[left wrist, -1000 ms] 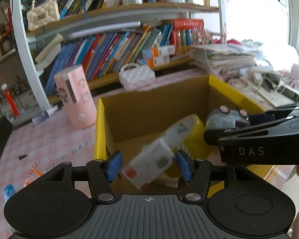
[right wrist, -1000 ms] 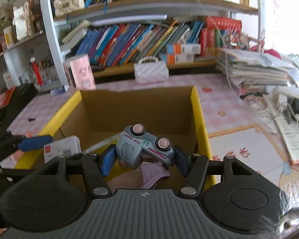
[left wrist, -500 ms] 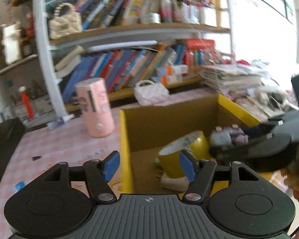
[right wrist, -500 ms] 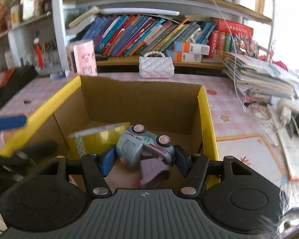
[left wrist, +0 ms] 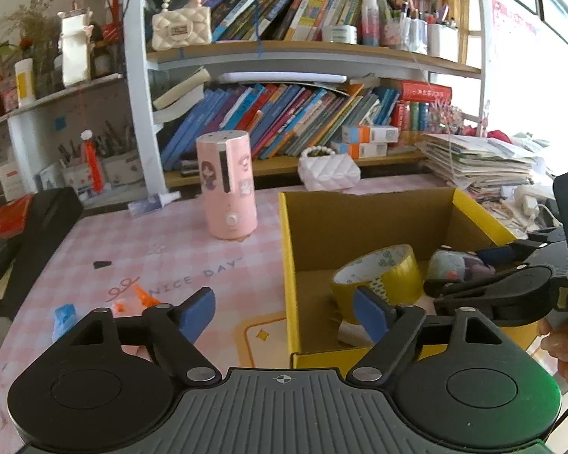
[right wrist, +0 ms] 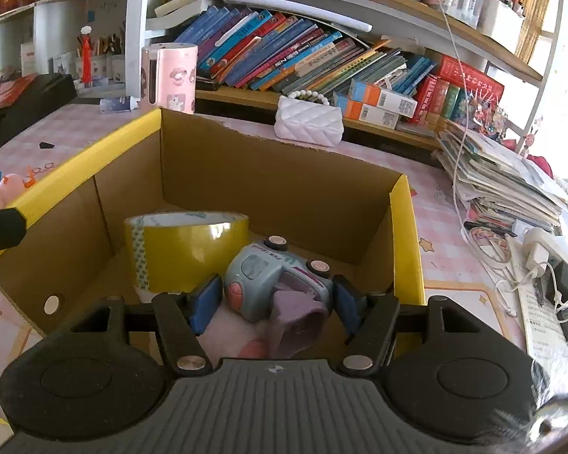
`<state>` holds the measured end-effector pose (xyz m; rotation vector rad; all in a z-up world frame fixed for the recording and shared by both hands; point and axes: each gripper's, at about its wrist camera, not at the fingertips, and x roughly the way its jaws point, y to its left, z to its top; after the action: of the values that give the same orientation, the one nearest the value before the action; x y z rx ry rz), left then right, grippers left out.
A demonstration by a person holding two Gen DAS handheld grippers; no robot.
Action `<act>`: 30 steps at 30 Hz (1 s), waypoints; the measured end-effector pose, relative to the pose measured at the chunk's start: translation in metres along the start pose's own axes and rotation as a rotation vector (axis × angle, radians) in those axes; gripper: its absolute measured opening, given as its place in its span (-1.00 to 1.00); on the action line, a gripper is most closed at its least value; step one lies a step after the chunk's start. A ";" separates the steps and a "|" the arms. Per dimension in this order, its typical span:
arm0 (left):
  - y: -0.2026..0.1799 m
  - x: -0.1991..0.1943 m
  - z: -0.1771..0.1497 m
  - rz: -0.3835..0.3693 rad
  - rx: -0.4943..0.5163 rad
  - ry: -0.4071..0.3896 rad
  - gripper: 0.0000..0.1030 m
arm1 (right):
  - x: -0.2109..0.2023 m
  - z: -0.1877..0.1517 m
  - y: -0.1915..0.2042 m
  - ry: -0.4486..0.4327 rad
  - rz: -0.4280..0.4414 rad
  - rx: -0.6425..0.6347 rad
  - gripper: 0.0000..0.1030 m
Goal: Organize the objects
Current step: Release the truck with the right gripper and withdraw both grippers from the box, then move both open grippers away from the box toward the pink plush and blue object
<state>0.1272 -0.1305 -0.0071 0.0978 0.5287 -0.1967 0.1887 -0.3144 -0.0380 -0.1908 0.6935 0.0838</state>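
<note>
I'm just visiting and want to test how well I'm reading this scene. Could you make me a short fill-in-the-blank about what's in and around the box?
1. The toy truck lies inside the ____ box.
2. The roll of tape beside the truck is ____ in colour.
3. The left gripper has nothing between its fingers, so it is ____.
4. The pink cylinder stands ____ the box, on the table.

Missing words: cardboard; yellow; empty; outside

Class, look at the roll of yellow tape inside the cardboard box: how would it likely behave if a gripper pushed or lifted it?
The yellow tape roll stands flat on its end, so a push probably slides it rather than rolls it. Its glossy outer surface may slip between fingers. Its hollow core suggests it is fairly light.
</note>
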 end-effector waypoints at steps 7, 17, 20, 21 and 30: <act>0.010 -0.004 -0.003 0.040 -0.033 0.012 0.78 | -0.011 -0.002 -0.002 -0.008 0.029 0.096 0.50; 0.022 -0.015 -0.007 0.043 -0.081 0.014 0.79 | -0.049 -0.008 0.011 -0.071 -0.002 0.139 0.50; 0.024 -0.019 -0.008 0.028 -0.082 0.005 0.79 | -0.065 -0.011 0.016 -0.095 -0.016 0.162 0.50; 0.024 -0.021 -0.008 0.022 -0.082 0.003 0.79 | -0.070 -0.012 0.018 -0.101 -0.020 0.168 0.50; 0.036 -0.037 -0.017 -0.026 -0.068 -0.005 0.79 | -0.103 -0.026 0.042 -0.131 -0.069 0.197 0.50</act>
<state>0.0956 -0.0873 -0.0011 0.0240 0.5315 -0.2037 0.0879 -0.2802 0.0028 -0.0192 0.5600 -0.0378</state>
